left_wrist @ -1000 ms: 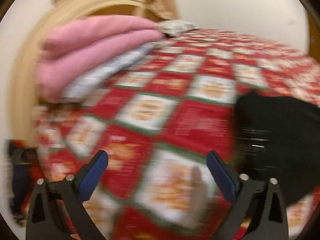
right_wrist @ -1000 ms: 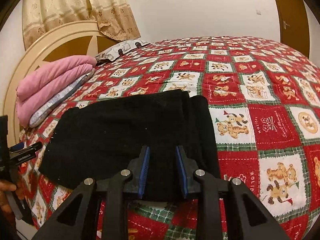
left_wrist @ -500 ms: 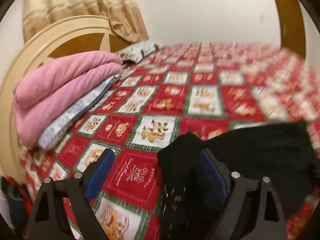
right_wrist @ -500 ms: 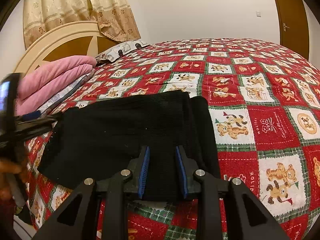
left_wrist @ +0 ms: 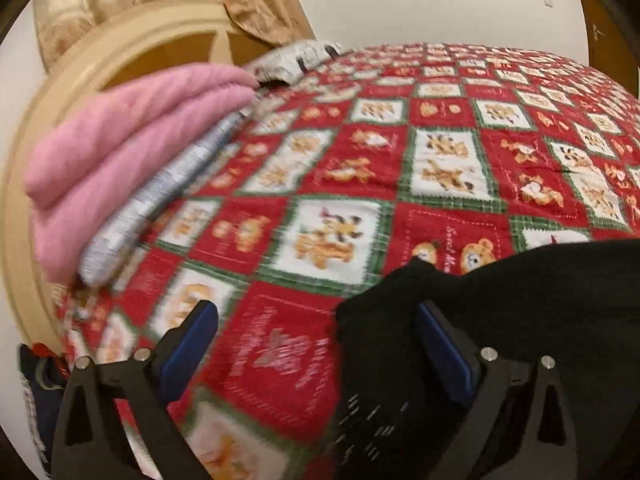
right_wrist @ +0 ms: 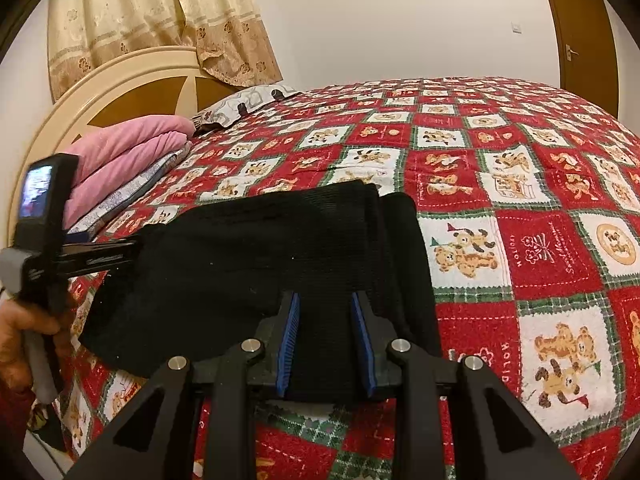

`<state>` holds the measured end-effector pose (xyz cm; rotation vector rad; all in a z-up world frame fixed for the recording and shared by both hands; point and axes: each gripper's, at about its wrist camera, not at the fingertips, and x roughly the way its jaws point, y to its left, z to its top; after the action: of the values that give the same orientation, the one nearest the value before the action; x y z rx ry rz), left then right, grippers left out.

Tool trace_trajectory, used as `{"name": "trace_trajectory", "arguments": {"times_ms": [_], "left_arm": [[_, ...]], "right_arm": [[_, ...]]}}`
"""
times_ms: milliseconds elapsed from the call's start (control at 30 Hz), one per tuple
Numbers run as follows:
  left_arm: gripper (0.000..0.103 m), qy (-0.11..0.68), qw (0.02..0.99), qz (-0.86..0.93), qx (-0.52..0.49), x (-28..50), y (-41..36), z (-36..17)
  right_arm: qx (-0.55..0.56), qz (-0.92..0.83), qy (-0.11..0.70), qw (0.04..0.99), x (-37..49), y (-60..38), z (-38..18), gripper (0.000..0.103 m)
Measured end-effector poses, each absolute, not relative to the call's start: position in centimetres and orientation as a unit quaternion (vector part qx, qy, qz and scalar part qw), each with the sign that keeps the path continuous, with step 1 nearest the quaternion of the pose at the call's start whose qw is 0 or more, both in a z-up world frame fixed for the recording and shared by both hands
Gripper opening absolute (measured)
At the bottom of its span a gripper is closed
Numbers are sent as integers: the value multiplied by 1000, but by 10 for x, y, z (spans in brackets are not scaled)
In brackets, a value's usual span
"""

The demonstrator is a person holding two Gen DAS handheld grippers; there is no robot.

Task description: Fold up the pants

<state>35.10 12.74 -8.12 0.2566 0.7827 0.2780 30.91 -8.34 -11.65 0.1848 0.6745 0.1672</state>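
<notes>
Two hand-held grippers: your right one [right_wrist: 326, 340] pinches the black pants [right_wrist: 260, 256] lying lower left on the quilted bed [right_wrist: 520, 200]; your left one [left_wrist: 316, 344] is opening wide around their corner.

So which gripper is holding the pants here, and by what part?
The right gripper pinches the near edge of the folded black fabric pants. The left gripper, jaws opening, holds nothing; one corner lies between its fingers.

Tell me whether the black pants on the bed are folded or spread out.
Folded. The black pants lie on the quilt as a compact block, with stacked layered edges at one end.
</notes>
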Motion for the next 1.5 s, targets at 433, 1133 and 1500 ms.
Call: {"name": "trace_trajectory", "arguments": {"times_ms": [433, 1133, 1500], "left_arm": [[100, 358, 925, 91, 85, 260, 108, -69], [100, 409, 911, 21, 56, 196, 73, -91], [100, 386, 922, 20, 31, 142, 76, -78]], "right_arm": [[140, 45, 353, 924, 277, -81, -95, 64], [179, 41, 413, 892, 198, -75, -100, 65], [144, 21, 353, 924, 140, -71, -72, 65]]}}
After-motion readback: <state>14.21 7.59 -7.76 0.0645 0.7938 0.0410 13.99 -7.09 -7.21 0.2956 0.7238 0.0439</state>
